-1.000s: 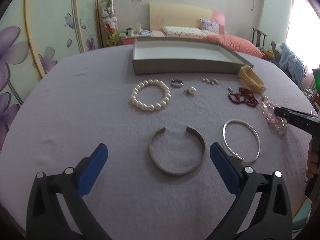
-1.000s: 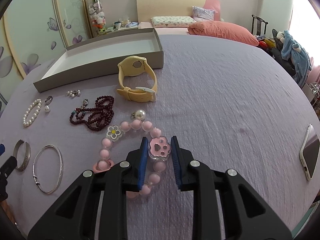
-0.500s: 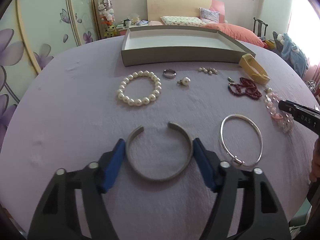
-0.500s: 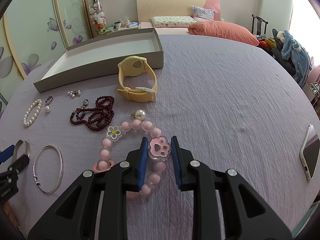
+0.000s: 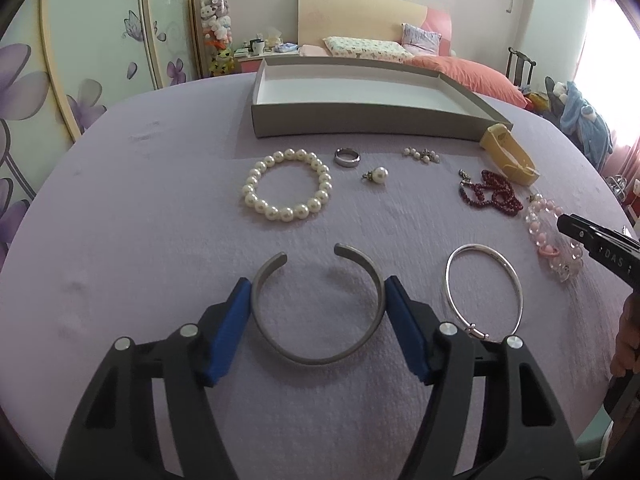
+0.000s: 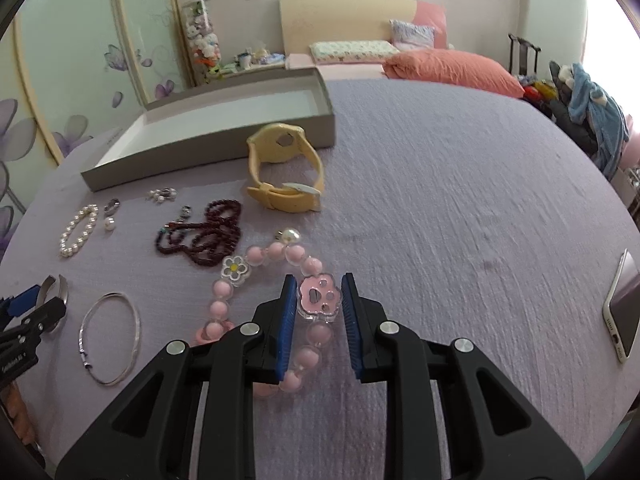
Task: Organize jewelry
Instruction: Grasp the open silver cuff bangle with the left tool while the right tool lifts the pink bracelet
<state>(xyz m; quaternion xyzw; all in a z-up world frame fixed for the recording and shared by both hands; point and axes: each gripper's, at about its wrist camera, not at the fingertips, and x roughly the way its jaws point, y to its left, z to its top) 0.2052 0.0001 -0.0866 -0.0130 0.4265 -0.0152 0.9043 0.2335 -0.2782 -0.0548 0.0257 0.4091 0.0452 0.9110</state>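
Observation:
My left gripper (image 5: 318, 300) is shut on a grey open cuff bangle (image 5: 316, 304) that lies on the purple cloth, its blue pads (image 5: 230, 328) touching both sides. My right gripper (image 6: 318, 300) is shut on the pink paw charm (image 6: 320, 298) of a pink bead bracelet (image 6: 256, 280). A thin silver bangle (image 5: 484, 292), a pearl bracelet (image 5: 286, 190), a ring (image 5: 347, 157), a pearl pendant (image 5: 378, 175), small pearl earrings (image 5: 421, 155), dark red beads (image 5: 494, 194) and a yellow watch (image 6: 284, 174) lie around. An empty grey tray (image 5: 360, 118) stands behind them.
A phone (image 6: 622, 306) lies at the right edge of the cloth. A bed with pillows (image 6: 448, 68) and a wardrobe with flower doors (image 5: 80, 60) are behind. The cloth to the right of the watch is bare.
My left gripper has moved forward around the grey cuff and closed from wide open onto its sides. My right gripper has stayed shut on the paw charm.

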